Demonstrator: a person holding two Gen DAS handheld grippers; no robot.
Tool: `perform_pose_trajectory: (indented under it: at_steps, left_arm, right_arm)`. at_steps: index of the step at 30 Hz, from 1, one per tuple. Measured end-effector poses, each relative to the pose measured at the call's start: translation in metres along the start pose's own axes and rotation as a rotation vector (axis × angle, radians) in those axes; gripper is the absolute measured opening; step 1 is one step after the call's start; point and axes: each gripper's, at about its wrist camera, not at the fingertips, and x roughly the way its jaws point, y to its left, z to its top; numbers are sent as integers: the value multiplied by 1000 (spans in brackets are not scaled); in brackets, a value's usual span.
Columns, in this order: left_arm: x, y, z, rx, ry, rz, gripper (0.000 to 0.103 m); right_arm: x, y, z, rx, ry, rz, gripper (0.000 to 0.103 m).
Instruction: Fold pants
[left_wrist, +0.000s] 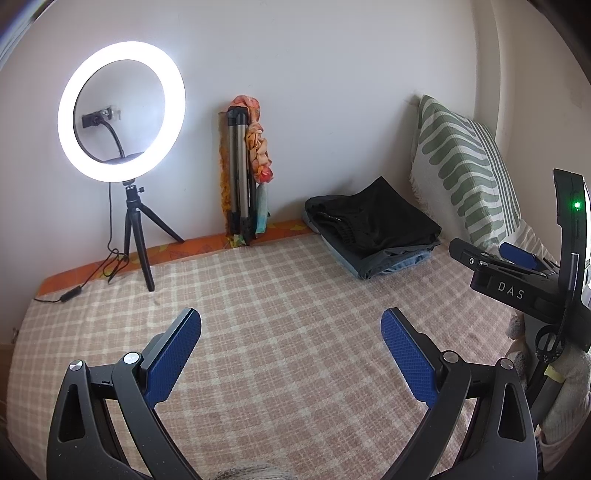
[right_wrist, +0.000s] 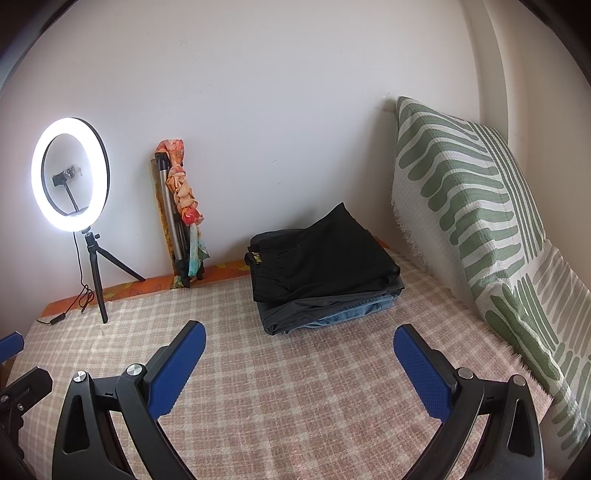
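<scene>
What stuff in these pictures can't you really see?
- Lower pants in the folded stack: in both views the black pair on top covers them, only edges show, so no sure count.
- Yellow label on the black pair: too small to read, right wrist view.
- Folded tripod: partly wrapped by a colourful scarf.
- Right claw: cut off by the left wrist view's edge.
- Left claw: handle below the frame.
</scene>
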Motion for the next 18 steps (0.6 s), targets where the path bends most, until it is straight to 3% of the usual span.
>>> perform_pose_trajectory:
  at_steps: [18]
  left_arm:
    - [3, 6, -5, -8, 13, -7, 98]
  right_arm:
    - [0, 5, -1, -3, 6, 7, 103]
